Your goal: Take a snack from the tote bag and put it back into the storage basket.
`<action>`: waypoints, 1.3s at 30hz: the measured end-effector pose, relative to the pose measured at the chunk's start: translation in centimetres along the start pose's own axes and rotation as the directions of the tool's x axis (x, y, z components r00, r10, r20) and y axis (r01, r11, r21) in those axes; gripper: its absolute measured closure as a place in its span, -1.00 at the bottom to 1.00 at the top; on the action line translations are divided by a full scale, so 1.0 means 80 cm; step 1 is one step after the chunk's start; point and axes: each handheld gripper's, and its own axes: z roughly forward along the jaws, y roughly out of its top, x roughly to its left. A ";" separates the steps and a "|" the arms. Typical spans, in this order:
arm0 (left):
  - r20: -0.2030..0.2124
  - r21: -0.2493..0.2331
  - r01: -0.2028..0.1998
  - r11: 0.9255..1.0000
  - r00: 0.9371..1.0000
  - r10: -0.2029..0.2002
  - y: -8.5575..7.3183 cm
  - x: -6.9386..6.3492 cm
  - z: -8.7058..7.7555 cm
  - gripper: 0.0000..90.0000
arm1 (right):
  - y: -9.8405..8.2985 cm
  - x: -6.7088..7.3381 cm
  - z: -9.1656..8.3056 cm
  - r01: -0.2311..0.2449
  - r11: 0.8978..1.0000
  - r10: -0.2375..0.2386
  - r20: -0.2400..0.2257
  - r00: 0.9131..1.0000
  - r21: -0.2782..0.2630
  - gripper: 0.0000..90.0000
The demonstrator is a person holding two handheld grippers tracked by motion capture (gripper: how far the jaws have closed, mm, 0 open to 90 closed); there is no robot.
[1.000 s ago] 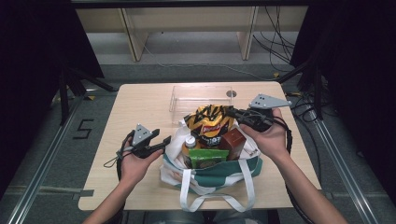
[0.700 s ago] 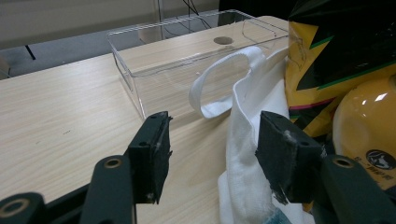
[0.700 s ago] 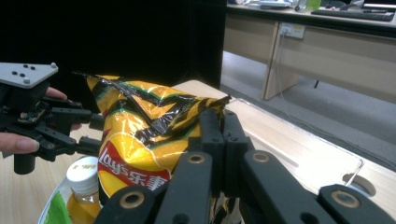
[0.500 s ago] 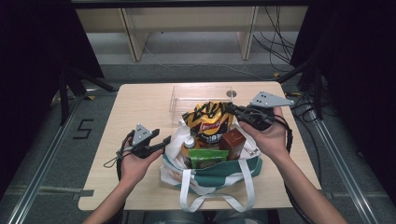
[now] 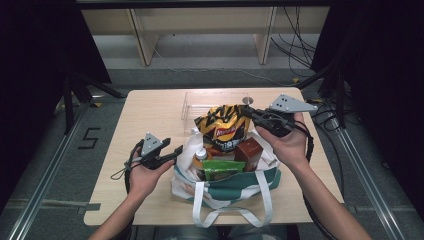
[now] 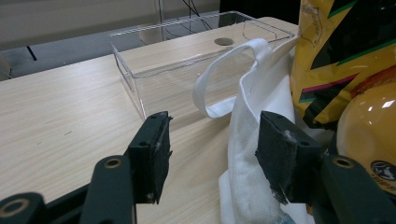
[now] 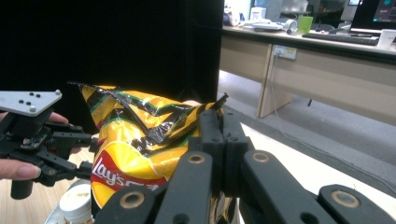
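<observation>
High view, read left to right. At lower left, my left gripper [image 5: 172, 152] rests on my palm with its jaws apart and nothing between them, just beside the white side of the tote bag [image 5: 235, 182]; in the left gripper view the bag's cloth [image 6: 252, 140] lies near the right-hand jaw without being pinched. At centre, the bag stands open on the table [image 5: 150, 115] and holds a white-capped bottle [image 5: 200, 154], a green packet [image 5: 223, 169] and a brown box [image 5: 248, 151]. Above them the chip bag [image 5: 224, 126] is raised. At upper right, my right gripper [image 5: 248, 114] has its jaws together, clamped on the chip bag's top edge [image 7: 205, 109]. Behind lies an empty clear tray [image 5: 192, 102]. I judge unpacking barely begun: one item lifted, none placed, three left.
</observation>
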 end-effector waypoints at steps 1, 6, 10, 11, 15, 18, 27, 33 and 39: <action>0.000 0.000 0.000 1.000 1.000 0.000 0.000 0.000 0.000 -0.03 | 0.001 0.000 0.001 0.007 1.000 -0.007 -0.011 1.000 -0.010 1.00; 0.000 0.000 0.000 1.000 1.000 0.000 0.000 0.000 0.000 -0.03 | 0.011 -0.001 -0.003 -0.004 0.999 0.004 0.001 1.000 -0.046 1.00; 0.003 0.000 -0.003 1.000 1.000 0.003 0.000 0.000 0.001 -0.03 | 0.020 -0.003 -0.003 0.034 0.998 -0.032 0.024 0.999 -0.054 1.00; 0.003 0.000 -0.004 1.000 1.000 0.004 0.000 0.000 0.001 -0.03 | 0.021 -0.003 -0.003 0.041 0.997 -0.039 0.028 0.999 -0.059 1.00; 0.004 -0.008 -0.002 1.000 1.000 0.002 0.000 0.001 0.002 -0.03 | 0.024 -0.004 -0.005 0.029 0.997 -0.028 0.024 0.999 -0.074 1.00; 0.001 0.000 -0.001 1.000 1.000 0.001 0.000 0.000 0.001 -0.03 | 0.029 -0.004 -0.008 0.029 0.996 -0.027 0.033 0.999 -0.088 1.00; 0.003 0.000 -0.002 1.000 1.000 0.002 0.000 0.000 0.001 -0.03 | 0.042 -0.010 -0.017 0.037 0.992 -0.031 0.059 0.998 -0.117 1.00; 0.000 0.000 0.001 1.000 1.000 -0.001 -0.001 0.000 0.001 -0.03 | 0.049 -0.014 -0.022 0.008 0.991 0.001 0.068 0.998 -0.131 1.00; -0.003 -0.003 0.001 1.000 1.000 -0.001 0.000 0.001 0.000 -0.03 | 0.053 -0.022 -0.024 0.004 0.989 0.008 0.081 0.997 -0.148 1.00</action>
